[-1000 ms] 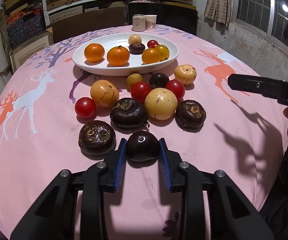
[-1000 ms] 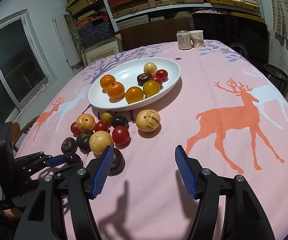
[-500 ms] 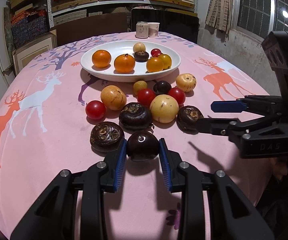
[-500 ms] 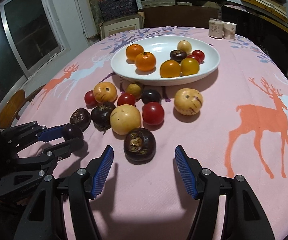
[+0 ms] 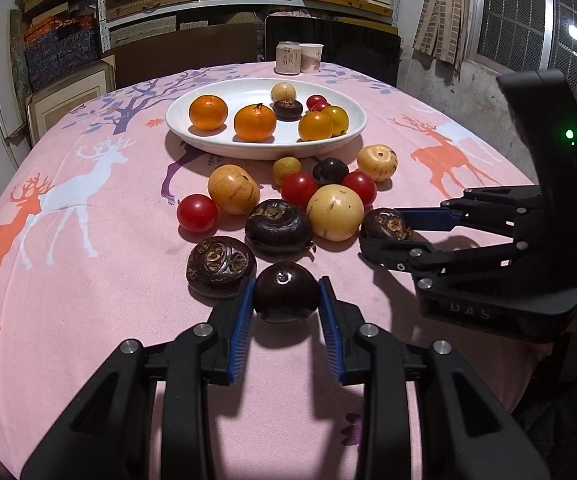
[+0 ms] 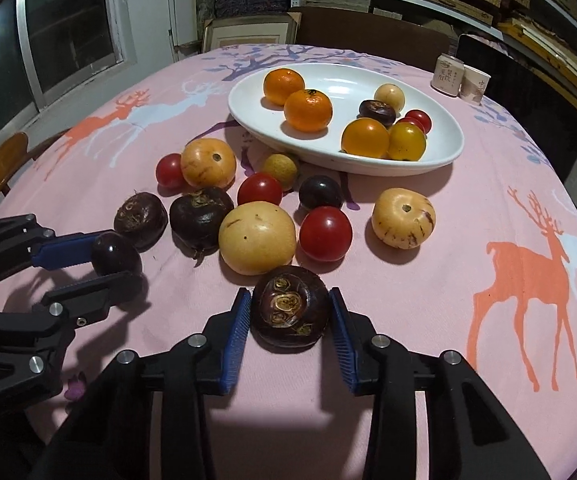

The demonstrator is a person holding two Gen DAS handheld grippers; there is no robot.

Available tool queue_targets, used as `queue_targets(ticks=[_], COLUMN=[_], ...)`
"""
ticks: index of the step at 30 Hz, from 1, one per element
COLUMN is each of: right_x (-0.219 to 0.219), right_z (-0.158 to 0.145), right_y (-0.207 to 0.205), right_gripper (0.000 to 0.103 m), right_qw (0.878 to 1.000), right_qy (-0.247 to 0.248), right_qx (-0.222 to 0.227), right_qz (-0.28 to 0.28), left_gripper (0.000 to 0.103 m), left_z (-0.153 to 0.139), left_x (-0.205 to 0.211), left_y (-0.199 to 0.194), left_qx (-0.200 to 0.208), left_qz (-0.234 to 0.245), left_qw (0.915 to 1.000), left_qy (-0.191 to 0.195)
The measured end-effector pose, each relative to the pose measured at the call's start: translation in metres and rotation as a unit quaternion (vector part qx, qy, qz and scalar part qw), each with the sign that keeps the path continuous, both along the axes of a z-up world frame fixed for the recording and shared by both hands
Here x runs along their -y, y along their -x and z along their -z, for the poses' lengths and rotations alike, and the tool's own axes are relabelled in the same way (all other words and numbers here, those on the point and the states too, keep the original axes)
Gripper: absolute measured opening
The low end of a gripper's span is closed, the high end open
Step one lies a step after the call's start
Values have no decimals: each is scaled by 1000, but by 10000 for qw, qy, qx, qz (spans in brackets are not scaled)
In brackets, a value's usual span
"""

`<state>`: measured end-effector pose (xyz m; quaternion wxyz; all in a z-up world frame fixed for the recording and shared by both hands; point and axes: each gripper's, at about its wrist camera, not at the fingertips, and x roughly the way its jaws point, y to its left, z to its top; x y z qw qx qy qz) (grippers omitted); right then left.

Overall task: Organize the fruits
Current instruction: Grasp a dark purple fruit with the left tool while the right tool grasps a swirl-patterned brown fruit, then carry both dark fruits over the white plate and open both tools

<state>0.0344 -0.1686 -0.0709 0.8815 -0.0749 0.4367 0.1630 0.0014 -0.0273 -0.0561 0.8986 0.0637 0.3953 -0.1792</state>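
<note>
The left claw (image 5: 286,300) is clamped on a smooth dark fruit (image 5: 285,292), both blue pads against its sides, the fruit resting on the cloth (image 5: 88,300). Touching its far left side sits a wrinkled dark fruit (image 5: 220,266); another (image 5: 278,226) lies just beyond.

The right claw (image 6: 286,312) is closing on a third wrinkled dark fruit (image 6: 290,306). Its pads sit at the fruit's flanks, and whether they press yet is hard to say. Just beyond that fruit, almost touching, is a pale yellow fruit (image 6: 257,238), with a red tomato (image 6: 325,233) beside it. Farther out are more loose fruits, then the white dish (image 6: 440,160), already holding oranges (image 6: 307,110) and small fruit.

Risks, as I judge them: the right grip sits low on a rounded, lumpy body, so the fruit may squirt forward into the yellow one and set the cluster rolling. Lifting the left fruit could nudge its wrinkled neighbour. Both claws heading for the dish together could collide, since they work close side by side.

Writing: raised letters on the right claw's body (image 5: 468,312) read roughly "DAS". A can (image 5: 287,58) and paper cup (image 5: 311,57) beyond the dish carry print too small to read.
</note>
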Motion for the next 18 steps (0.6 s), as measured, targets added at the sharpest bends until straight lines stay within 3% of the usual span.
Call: queue_targets(ticks=[18], right_x=[40], right_z=[-18], right_y=[16], right_gripper=[39], right_qw=[9961], right_qy=[-859], right_qx=[11], right_qz=[220], left_gripper=[31], left_z=[-11], left_x=[-2], left_y=[5], left_qx=[103], left_qz=[-8], left_qw=[9999], left_qy=[111])
